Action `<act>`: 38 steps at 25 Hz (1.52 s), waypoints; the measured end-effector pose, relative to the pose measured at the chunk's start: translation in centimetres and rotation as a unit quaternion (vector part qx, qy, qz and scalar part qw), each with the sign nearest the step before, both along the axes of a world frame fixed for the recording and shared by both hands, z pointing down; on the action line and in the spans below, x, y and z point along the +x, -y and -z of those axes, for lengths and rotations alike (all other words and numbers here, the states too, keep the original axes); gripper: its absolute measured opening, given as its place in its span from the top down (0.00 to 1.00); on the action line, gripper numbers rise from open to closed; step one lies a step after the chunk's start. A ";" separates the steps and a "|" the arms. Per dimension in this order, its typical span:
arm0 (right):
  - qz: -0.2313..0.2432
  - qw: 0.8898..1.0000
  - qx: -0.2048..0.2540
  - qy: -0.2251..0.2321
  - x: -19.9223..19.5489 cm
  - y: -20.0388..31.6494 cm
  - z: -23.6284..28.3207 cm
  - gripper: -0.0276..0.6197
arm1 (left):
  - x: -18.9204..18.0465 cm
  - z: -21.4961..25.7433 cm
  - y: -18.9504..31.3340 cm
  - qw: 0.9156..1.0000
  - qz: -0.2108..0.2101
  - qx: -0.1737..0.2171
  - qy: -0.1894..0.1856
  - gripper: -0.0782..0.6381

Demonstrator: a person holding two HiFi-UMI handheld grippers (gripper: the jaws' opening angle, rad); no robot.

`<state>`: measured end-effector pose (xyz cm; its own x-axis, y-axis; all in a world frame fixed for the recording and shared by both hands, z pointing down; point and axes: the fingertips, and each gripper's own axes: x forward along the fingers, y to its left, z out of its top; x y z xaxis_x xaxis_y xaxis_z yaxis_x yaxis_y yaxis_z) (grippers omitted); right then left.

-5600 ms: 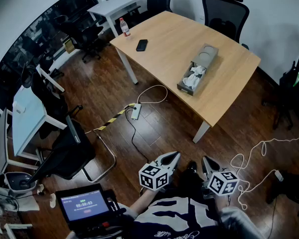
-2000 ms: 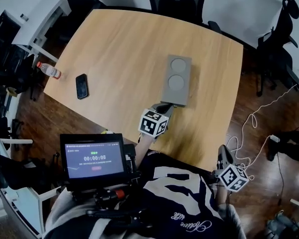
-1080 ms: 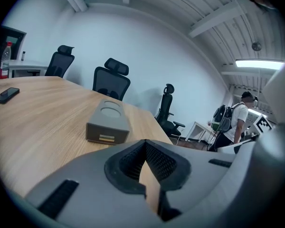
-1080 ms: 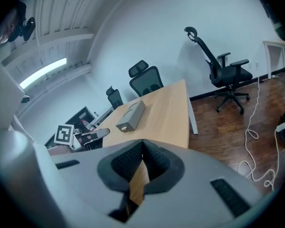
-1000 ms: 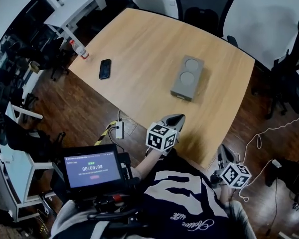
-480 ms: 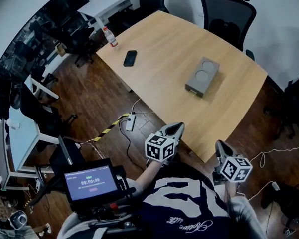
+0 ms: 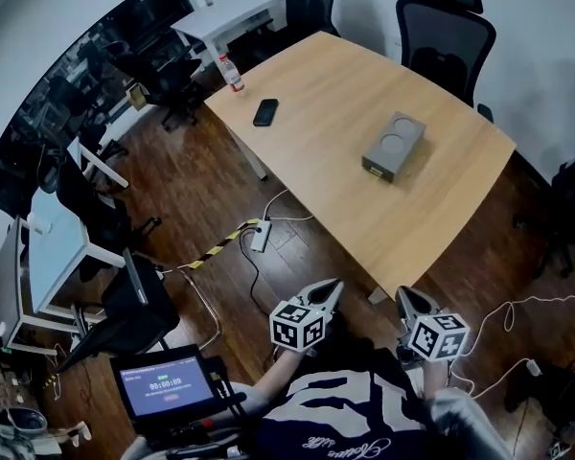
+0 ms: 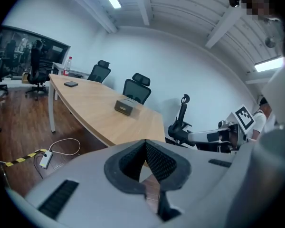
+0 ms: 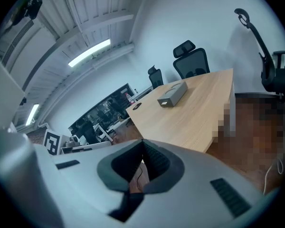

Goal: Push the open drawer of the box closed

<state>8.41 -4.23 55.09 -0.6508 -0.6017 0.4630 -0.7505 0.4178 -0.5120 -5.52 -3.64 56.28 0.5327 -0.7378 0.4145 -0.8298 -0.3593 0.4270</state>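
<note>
The grey box (image 7: 395,147) lies on the wooden table (image 7: 345,190), its drawer flush with the near end face and two round recesses on top. It also shows far off as the box (image 8: 125,108) and the box (image 9: 172,94). Both grippers hang over the floor, well short of the table's near edge. The left gripper (image 7: 328,290) is shut and holds nothing, as the left gripper (image 8: 145,144) shows with its tips meeting. The right gripper (image 7: 402,299) is likewise shut and empty, with the right gripper (image 9: 143,143) closed at the tips.
A black phone (image 7: 264,112) and a bottle (image 7: 232,72) sit at the table's far left end. Office chairs (image 7: 446,27) stand behind the table. A power strip (image 7: 261,236) with cables lies on the floor near a table leg. A black chair (image 7: 139,300) stands at left.
The drawer, open with white contents 5.6 s ago, is closed. The left gripper, at the box's front 2 s ago, has drawn back; the person has stepped away from the table.
</note>
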 end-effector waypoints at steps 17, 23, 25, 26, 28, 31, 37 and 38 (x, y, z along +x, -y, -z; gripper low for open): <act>0.048 0.999 -0.002 0.013 -8.4 -8.0 -0.7 0.96 | -3.7 0.8 -10.6 1.000 0.010 0.010 -0.022 0.89; 0.083 0.997 0.000 0.001 -12.3 -13.0 -0.2 0.96 | -6.8 0.4 -15.0 0.999 0.036 -0.004 -0.027 0.89; 0.084 0.996 0.002 -0.002 -12.6 -14.4 -0.2 0.96 | -7.2 0.2 -16.4 0.999 0.038 -0.005 -0.031 0.89; 0.082 0.997 0.003 -0.004 -12.5 -15.1 -0.3 0.96 | -7.2 0.0 -17.0 0.999 0.037 -0.006 -0.033 0.89; 0.075 0.997 0.005 -0.009 -12.2 -16.2 -0.4 0.96 | -7.1 -0.4 -17.9 0.999 0.030 -0.007 -0.034 0.89; 0.063 0.998 0.005 -0.014 -11.4 -17.8 -0.4 0.96 | -6.8 -0.7 -18.7 0.999 0.017 -0.007 -0.032 0.89; 0.039 0.999 0.006 -0.016 -10.1 -19.7 -0.1 0.96 | -5.9 0.0 -19.9 0.999 -0.002 0.004 -0.042 0.89; 0.038 0.999 0.006 -0.015 -10.2 -19.9 -0.2 0.96 | -5.8 -0.1 -20.3 0.999 -0.007 0.002 -0.038 0.89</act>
<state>-1.81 15.69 55.24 -0.6810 -0.5567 0.4757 -0.7312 0.4811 -0.4837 -11.33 16.63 56.35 0.5735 -0.7315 0.3688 -0.7895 -0.3736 0.4869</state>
